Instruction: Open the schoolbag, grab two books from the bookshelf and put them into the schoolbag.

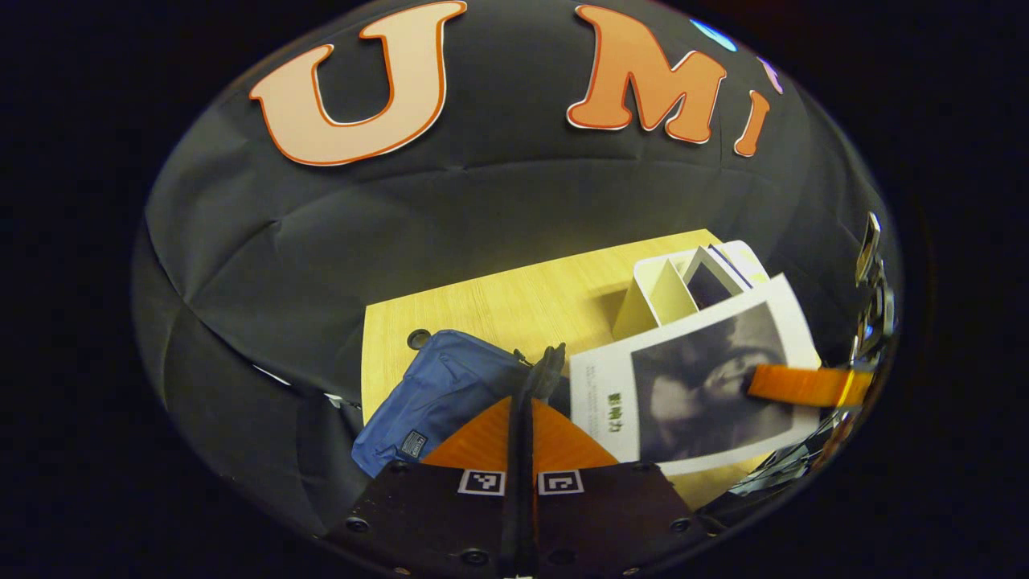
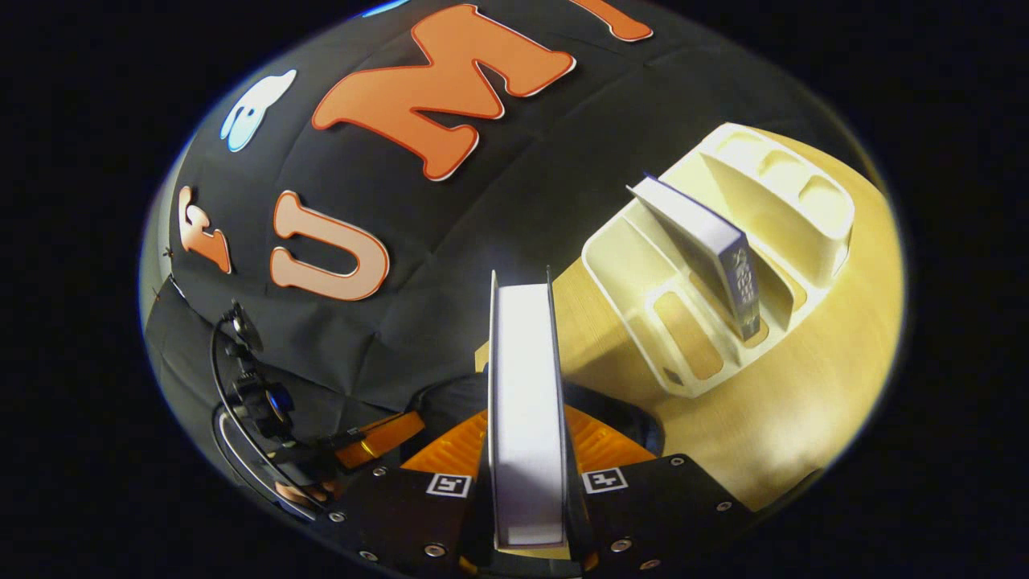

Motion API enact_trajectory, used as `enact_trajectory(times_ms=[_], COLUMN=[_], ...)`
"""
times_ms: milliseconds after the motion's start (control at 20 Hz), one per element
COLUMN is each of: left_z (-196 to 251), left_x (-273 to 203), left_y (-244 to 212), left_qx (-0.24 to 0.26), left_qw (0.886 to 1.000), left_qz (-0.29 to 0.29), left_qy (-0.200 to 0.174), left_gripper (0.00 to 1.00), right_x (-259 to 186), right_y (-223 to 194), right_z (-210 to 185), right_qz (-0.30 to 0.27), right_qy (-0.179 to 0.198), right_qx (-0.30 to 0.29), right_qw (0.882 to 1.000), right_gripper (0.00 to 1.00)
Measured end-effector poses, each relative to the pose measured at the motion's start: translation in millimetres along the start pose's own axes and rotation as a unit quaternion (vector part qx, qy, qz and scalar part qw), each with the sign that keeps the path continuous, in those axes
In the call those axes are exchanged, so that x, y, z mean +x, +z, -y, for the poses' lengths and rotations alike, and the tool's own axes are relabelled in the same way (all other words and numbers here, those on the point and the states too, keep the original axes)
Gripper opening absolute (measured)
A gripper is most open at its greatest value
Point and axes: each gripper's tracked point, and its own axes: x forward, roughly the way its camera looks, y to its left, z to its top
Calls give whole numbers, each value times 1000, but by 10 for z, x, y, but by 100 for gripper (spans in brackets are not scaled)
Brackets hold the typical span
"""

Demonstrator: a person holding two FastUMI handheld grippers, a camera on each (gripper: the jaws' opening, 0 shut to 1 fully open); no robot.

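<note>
In the left gripper view the blue schoolbag (image 1: pixel 450 390) lies on the wooden table (image 1: pixel 498 310). My left gripper (image 1: pixel 521 402) is shut on a dark edge of the bag that runs up between its fingers. To the right, a white-covered book (image 1: pixel 691 394) with a dark picture hovers beside the bag, with a finger of the right gripper (image 1: pixel 804 386) pressed on its cover. In the right gripper view that book (image 2: pixel 526 386) stands edge-on, with my right gripper (image 2: pixel 526 426) shut on it. Another book (image 2: pixel 707 249) leans in the white bookshelf (image 2: pixel 635 265).
The bookshelf (image 1: pixel 655 293) stands at the table's far right corner, with several slots. In the right gripper view the left gripper (image 2: pixel 378 438) and a hand holding it sit low on the left. Black cloth wall rises behind the table.
</note>
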Motion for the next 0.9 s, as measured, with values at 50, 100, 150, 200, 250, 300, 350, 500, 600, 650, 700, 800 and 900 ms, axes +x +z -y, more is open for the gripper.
enact_trajectory(times_ms=[50,100,150,200,250,300,350,500,600,650,700,800,900], left_z=[13,21,30,42,65,86,118,164,272,292,318,398,465], left_x=[11,8,8,6,11,11,16,-14,-33,-30,-19,-10,-20], left_y=[1,11,15,24,24,15,9,-10,-16,-48,-77,-119,-157], left_qx=[-1,-1,-1,-2,-2,-4,-5,-2,1,4,7,8,11], left_qw=[1000,1000,1000,1000,1000,1000,1000,1000,1000,999,999,999,999], left_qz=[-1,-1,0,1,0,0,-3,-2,-1,-2,-4,-8,-10], left_qy=[-1,0,0,-1,-3,-5,-8,-13,-29,-33,-35,-45,-52], left_gripper=[1,1,1,1,1,1,1,1,0,1,1,1,1], right_x=[44,98,154,235,299,356,425,593,710,768,824,919,1037], right_y=[-107,-200,-267,-343,-426,-516,-597,-803,-872,-904,-962,-1041,-1100], right_z=[12,18,36,72,96,110,99,71,70,72,60,48,40], right_qz=[0,-2,2,2,0,-7,-14,-31,-31,-30,-30,-30,-28], right_qy=[-1,0,-4,-6,-7,-7,-3,10,17,18,17,15,15], right_qx=[4,17,31,42,53,64,78,88,107,116,113,109,114], right_qw=[1000,1000,1000,999,999,998,997,996,994,993,993,993,993], right_gripper=[35,35,35,35,35,35,35,35,35,35,35,35,35])
